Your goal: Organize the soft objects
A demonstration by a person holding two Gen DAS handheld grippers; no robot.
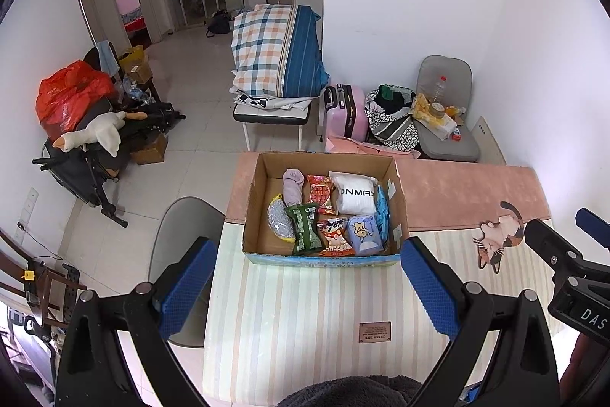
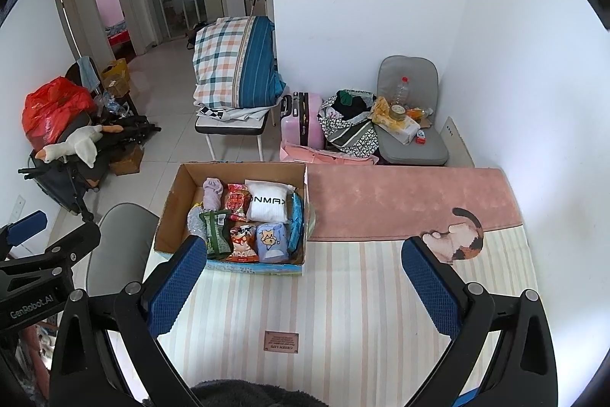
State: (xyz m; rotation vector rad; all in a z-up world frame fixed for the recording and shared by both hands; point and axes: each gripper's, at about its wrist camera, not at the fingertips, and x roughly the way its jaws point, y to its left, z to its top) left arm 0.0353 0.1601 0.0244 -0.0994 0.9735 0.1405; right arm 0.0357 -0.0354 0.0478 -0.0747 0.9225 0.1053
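An open cardboard box (image 1: 400,208) (image 2: 171,212) stands on the striped table mat (image 1: 305,311) (image 2: 343,300). Inside lie several soft packs: a white bundle (image 1: 356,195) (image 2: 267,206), a lilac sock roll (image 1: 292,184) (image 2: 212,193), a green bag (image 1: 305,229) (image 2: 217,231), red snack packs (image 1: 322,191) and a blue tissue pack (image 1: 364,233) (image 2: 271,241). My left gripper (image 1: 309,277) hovers open just before the box, nothing between its blue pads (image 1: 427,285). My right gripper (image 2: 305,277) is open too, to the right of the box and empty.
A pink mat (image 1: 457,193) (image 2: 400,201) with a cat picture (image 1: 499,235) covers the table's far side. Beyond are a grey chair (image 1: 446,124), a pink suitcase (image 1: 343,109), a bench with folded bedding (image 1: 274,56) and a cluttered stroller with a toy goose (image 1: 95,134). A dark fuzzy fabric (image 1: 350,391) shows at the bottom.
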